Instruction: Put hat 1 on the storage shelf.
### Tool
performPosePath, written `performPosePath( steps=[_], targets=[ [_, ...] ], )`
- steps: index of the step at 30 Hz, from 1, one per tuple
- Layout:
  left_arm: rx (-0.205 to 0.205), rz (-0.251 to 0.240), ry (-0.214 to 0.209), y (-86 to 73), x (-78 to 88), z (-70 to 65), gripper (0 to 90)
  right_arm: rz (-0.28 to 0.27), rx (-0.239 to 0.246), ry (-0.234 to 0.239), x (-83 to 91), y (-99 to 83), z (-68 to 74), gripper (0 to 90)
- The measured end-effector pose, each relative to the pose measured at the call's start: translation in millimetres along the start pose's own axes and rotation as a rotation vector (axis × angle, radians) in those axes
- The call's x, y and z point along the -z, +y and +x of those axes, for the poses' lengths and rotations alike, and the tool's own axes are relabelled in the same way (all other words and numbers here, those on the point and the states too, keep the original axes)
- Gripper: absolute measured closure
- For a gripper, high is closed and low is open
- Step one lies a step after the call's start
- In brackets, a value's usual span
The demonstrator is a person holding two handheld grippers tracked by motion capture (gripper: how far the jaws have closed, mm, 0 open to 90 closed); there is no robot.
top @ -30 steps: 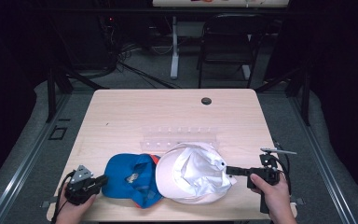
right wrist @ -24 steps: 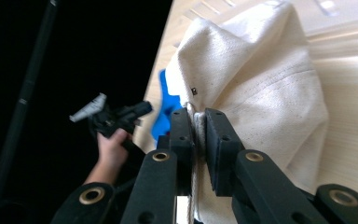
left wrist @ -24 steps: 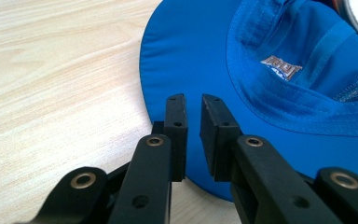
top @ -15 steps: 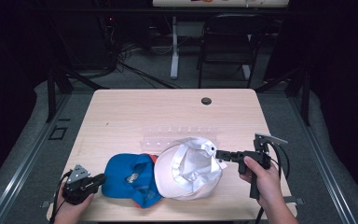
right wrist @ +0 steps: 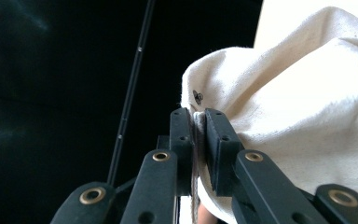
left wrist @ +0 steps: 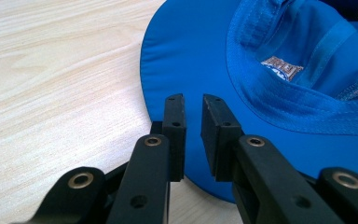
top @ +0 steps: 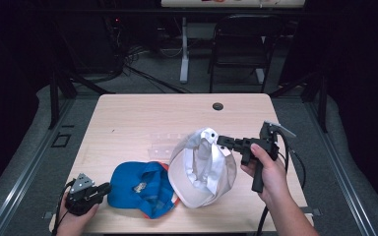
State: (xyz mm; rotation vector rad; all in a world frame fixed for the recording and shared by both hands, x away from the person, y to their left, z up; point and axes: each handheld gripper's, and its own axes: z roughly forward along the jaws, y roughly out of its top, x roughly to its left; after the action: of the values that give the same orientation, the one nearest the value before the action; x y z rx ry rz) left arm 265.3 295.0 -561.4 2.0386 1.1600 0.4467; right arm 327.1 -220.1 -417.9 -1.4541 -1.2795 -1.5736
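White cap [right wrist: 307, 116]: right gripper view reveals fabric pinched between black jaws.

The white cap [top: 204, 169] is tipped up on its side near the table's [top: 128, 118] front edge, right of the middle, its hollow inside facing front-left. Its top edge is lifted off the table, pinched at a fold of cream cloth, while its lower rim rests on the wood. The blue cap [top: 142, 189] lies upside down just left of it, touching it, brim toward the front-left corner, orange trim at its edge
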Motion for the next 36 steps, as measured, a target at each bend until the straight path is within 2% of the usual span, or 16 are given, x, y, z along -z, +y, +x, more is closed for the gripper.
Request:
performPosePath(
  steps=[5,10,14,16,18,19,20,23,25,27,31,32,33,34,35,36],
  targets=[
    [0.000,0.000,0.000,0.0,0.0,0.1,79.9,0.001,0.015,0.020,-2.1,3.8,11.9,82.5],
    [0.001,-0.007,0.001,0.1,-0.8,-1.0,76.8,-0.034,0.033,0.022,2.9,12.0,29.3,82.5],
    [0.011,-0.032,-0.010,1.1,-0.1,-2.2,70.0,-0.064,0.030,0.024,6.9,17.3,35.8,82.4],
    [0.001,-0.058,-0.015,2.6,-0.2,-4.6,63.5,-0.090,0.035,0.021,8.2,23.1,40.1,82.4],
    [-0.002,-0.058,-0.021,3.4,0.3,-5.6,60.4,-0.093,0.031,0.022,7.1,26.3,41.9,82.4],
    [-0.004,-0.061,-0.023,4.2,0.7,-6.8,60.4,-0.093,0.031,0.022,7.1,26.3,41.9,82.4],
    [-0.005,-0.087,-0.027,5.7,1.5,-9.0,58.7,-0.096,0.031,0.024,4.3,28.6,43.4,82.4],
    [0.004,-0.092,-0.039,8.7,3.7,-10.8,57.2,-0.096,0.037,0.023,-0.3,31.2,45.9,82.4],
    [0.003,-0.116,-0.038,14.3,5.5,-14.0,57.1,-0.089,0.037,0.027,-5.3,33.7,49.0,82.4],
    [0.000,-0.132,-0.062,20.9,8.2,-17.3,57.2,-0.084,0.041,0.027,-9.9,35.9,51.8,82.4],
    [-0.060,-0.152,-0.092,39.6,10.5,-31.7,57.1,-0.070,0.049,0.033,-21.9,42.1,58.7,82.3],
    [-0.102,-0.162,-0.091,51.4,10.4,-42.3,55.3,-0.062,0.054,0.028,-28.3,45.4,62.6,82.4],
    [-0.102,-0.162,-0.091,51.4,10.4,-42.3,54.7,-0.062,0.054,0.028,-28.3,45.4,62.6,82.4],
    [-0.119,-0.175,-0.104,57.6,9.5,-47.1,54.7,-0.054,0.059,0.029,-31.4,47.1,64.0,82.4],
    [-0.139,-0.178,-0.114,64.3,9.0,-51.9,54.6,-0.058,0.055,0.032,-35.3,48.3,65.7,82.4],
    [-0.170,-0.188,-0.120,77.3,6.5,-62.1,54.0,-0.056,0.054,0.034,-42.5,50.7,68.3,82.4]
  ],
)
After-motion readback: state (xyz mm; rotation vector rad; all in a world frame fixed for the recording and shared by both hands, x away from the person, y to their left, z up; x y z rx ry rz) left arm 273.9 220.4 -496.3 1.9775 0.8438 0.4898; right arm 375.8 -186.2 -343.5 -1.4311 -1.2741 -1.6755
